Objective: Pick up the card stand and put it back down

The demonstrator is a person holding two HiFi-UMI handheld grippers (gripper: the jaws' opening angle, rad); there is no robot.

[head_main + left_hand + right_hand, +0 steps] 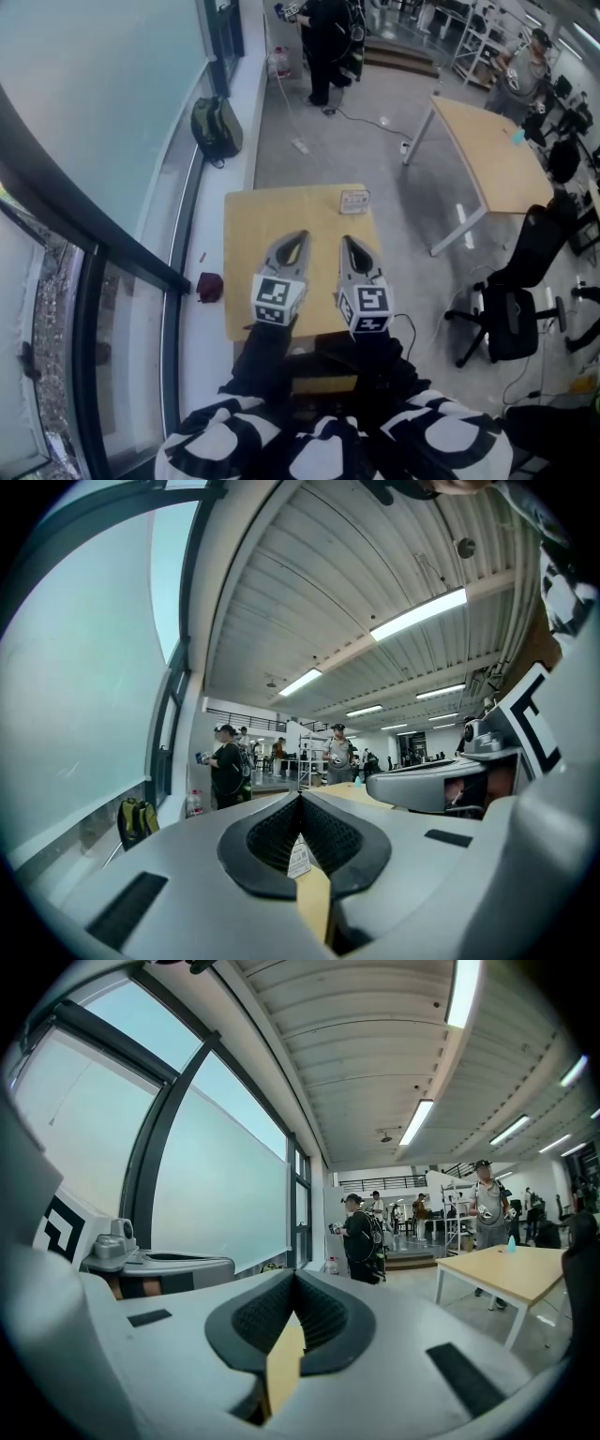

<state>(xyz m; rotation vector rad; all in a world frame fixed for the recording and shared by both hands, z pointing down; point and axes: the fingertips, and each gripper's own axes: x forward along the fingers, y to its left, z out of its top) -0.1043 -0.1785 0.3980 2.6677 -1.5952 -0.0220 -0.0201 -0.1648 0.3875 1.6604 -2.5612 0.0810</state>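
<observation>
The card stand (354,201), a small white printed card in a holder, stands near the far edge of a small wooden table (253,225). My left gripper (300,233) and right gripper (345,238) hover side by side over the table's near half, both pointing at the far edge and short of the stand. Each is shut with nothing between its pads. In the left gripper view the jaws (300,796) meet at the tip, and the card stand (298,857) shows through the gap below them. The right gripper view shows its jaws (294,1273) closed over a strip of tabletop.
A glass window wall runs along the left, with a backpack (217,127) and a dark red object (209,286) on the floor beside it. A larger table (494,150) and an office chair (514,300) stand to the right. People (328,47) stand at the back.
</observation>
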